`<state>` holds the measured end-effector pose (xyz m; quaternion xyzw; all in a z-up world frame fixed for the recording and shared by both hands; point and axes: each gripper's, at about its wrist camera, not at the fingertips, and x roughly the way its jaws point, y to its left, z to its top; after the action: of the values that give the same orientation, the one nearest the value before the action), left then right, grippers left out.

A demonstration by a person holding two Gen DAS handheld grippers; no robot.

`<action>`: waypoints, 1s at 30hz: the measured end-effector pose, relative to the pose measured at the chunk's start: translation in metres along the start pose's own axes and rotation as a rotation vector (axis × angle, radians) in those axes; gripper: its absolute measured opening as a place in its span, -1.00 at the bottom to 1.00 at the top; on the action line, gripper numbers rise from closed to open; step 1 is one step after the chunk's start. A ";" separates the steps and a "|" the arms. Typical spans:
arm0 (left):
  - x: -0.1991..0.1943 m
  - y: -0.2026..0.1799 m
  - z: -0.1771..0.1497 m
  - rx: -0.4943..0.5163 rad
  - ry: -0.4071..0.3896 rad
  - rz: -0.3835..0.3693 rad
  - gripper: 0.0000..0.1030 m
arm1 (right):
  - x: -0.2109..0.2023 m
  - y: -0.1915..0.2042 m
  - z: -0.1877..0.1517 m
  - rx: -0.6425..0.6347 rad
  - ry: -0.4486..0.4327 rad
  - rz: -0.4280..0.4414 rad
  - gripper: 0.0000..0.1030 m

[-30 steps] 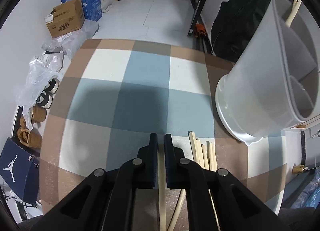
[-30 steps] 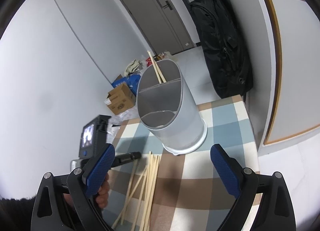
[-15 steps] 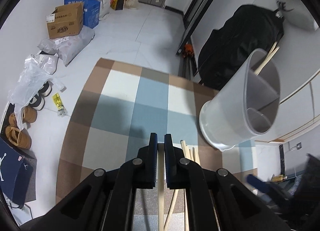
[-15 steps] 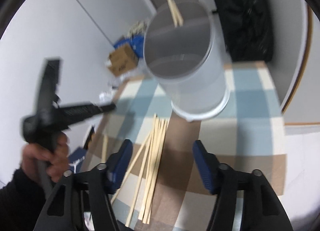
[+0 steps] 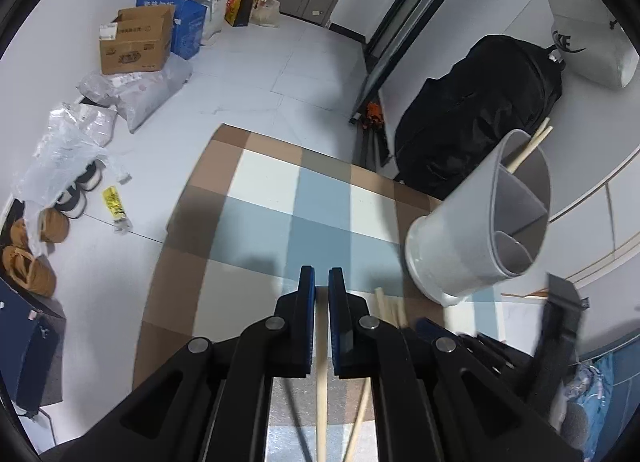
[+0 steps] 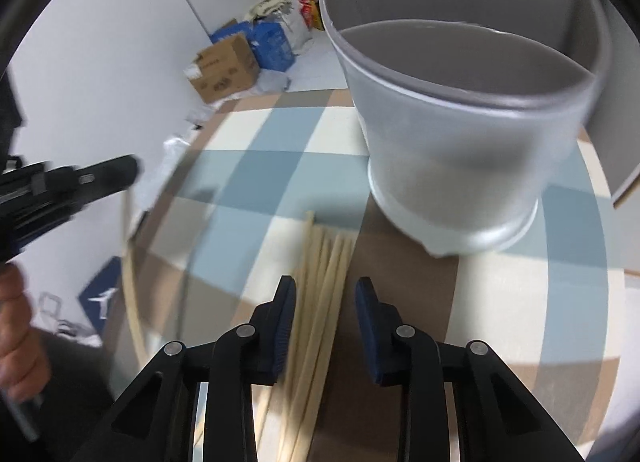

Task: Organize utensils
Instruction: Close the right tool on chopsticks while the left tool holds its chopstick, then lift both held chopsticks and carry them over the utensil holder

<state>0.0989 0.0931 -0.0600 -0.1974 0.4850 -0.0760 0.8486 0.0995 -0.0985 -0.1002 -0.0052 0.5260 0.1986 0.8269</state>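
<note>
Closest to me, the left claw (image 5: 322, 294) is clamped on one chopstick (image 5: 321, 378), and the stick hangs down from between the two blue pads. It is lifted up above the checked mat (image 5: 280, 222). The right claw (image 6: 325, 302) is down low over the pile of chopsticks (image 6: 320, 282) on the mat. Its pads stand apart, with several sticks lying between them, but they are not squeezed yet.

I think the job is about half way. One stick is picked up and needs to go in the holder, and the right claw is getting ready to grab the next ones. The next move for the right claw is to close slowly on a stick or two, not the whole bunch, because the sticks lie tight side by side and could slip or roll.

A bit farther on stands the grey holder (image 5: 480, 230), upright on the mat just past the tips of the pile. It has walls inside that split it into parts. Two chopsticks (image 5: 528, 150) already lean out of the far part. The left claw must carry its stick up and over the tall rim and drop it in that same part.

The mat's left side has lots of open room. The right claw is close to the holder's wall, so it could bump it. Far off are a black bag (image 5: 480, 110), a cardboard box (image 5: 136, 42) and shoes (image 5: 36, 246) on the white floor (image 5: 256, 74).
</note>
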 end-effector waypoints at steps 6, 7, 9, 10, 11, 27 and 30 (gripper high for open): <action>-0.005 0.003 0.001 0.012 -0.008 -0.023 -0.96 | 0.007 0.013 0.007 -0.077 0.026 -0.077 -0.87; -0.006 0.003 0.001 0.011 -0.008 -0.028 -0.96 | 0.007 0.015 0.008 -0.089 0.027 -0.087 -0.89; -0.006 0.004 0.002 0.002 -0.007 -0.041 -0.96 | 0.004 0.017 0.009 -0.102 0.010 -0.095 -0.92; -0.006 0.005 0.002 0.000 -0.006 -0.044 -0.96 | 0.001 0.017 0.008 -0.101 -0.002 -0.083 -0.92; -0.007 0.005 0.002 -0.001 -0.006 -0.046 -0.96 | -0.003 0.016 0.008 -0.097 -0.013 -0.082 -0.92; -0.019 -0.007 -0.001 0.038 -0.065 -0.076 -0.96 | -0.089 -0.001 0.000 0.029 -0.303 0.061 -0.92; -0.028 -0.015 -0.003 0.071 -0.101 -0.099 -0.96 | -0.109 -0.001 -0.001 0.020 -0.361 0.065 -0.93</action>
<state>0.0830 0.0880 -0.0328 -0.1943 0.4283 -0.1251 0.8736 0.0586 -0.1353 -0.0059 0.0556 0.3710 0.2175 0.9011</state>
